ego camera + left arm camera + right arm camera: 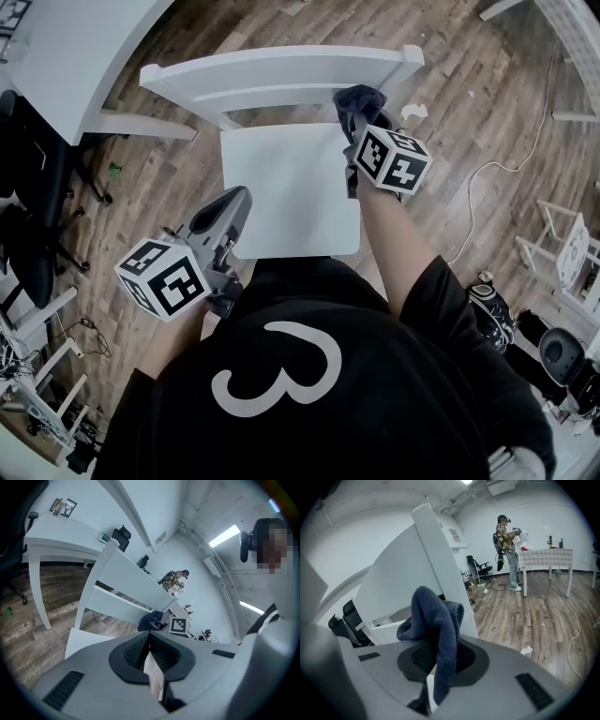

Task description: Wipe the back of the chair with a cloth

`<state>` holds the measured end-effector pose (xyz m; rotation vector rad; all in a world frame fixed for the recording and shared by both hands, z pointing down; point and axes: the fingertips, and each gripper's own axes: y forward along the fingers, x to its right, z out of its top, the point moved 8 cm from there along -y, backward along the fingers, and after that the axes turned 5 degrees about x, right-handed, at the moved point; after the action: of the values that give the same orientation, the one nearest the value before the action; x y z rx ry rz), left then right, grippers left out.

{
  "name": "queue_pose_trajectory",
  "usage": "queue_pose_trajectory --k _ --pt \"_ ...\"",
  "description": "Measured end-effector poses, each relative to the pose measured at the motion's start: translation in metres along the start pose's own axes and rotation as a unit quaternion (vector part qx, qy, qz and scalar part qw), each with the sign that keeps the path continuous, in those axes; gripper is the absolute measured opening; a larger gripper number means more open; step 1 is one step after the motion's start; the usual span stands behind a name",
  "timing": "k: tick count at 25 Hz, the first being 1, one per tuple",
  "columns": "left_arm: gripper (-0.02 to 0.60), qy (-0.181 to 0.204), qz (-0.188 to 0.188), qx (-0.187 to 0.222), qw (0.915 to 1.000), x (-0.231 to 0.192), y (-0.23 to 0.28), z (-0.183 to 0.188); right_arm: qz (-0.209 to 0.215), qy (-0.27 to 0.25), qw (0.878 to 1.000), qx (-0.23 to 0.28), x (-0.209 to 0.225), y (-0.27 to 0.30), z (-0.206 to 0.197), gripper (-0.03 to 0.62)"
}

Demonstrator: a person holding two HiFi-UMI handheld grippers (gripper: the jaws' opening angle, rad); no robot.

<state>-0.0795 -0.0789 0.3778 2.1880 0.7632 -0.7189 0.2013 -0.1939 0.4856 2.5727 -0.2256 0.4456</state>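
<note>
The left gripper [234, 204] hangs over the near left corner of the seat [291, 192], jaws pressed together on nothing; it is best held clear there, ready to brace the chair [281, 131] should it slide on the floor [469, 94]. The wiping falls to the right gripper [364, 131], which pinches the cloth [357, 101] so that a bunched end sticks out past its jaws, and that end lies against or just short of the right end of the back [281, 70] directly ahead. To do this step well, I judge the wad should be pressed flat on the back's face and drawn leftward along the top rail in overlapping passes. Only fabric should meet the paint, never the hard jaws. The pinch needs to be firm, since drag on the rail could pull the cloth free. The lower rail beneath and the right post would want the same treatment. The cloth is dark blue, thick and nubby like towelling, folded over itself into a loose hump above the jaws with a tail hanging down between them. The back is painted white, with a broad curved top rail, a gap, then a narrower rail below, and no dirt shows on it from here
</note>
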Motion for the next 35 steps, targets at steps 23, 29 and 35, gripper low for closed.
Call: queue_pose_trajectory --k 23,29,35 --pt "0.013 0.058 -0.039 0.036 0.9969 0.075 -0.049 -0.021 0.301 0.067 0.95 0.041 -0.055 -0.205 0.041 0.052" --pt "0.014 0.142 -0.121 0.041 0.9816 0.126 -0.107 -0.031 0.344 0.055 0.936 0.052 -0.112 -0.305 0.022 0.052" --pt "0.014 0.175 -0.17 0.066 0.9674 0.143 -0.201 -0.044 0.348 0.027 0.933 0.085 -0.18 -0.382 -0.002 0.052"
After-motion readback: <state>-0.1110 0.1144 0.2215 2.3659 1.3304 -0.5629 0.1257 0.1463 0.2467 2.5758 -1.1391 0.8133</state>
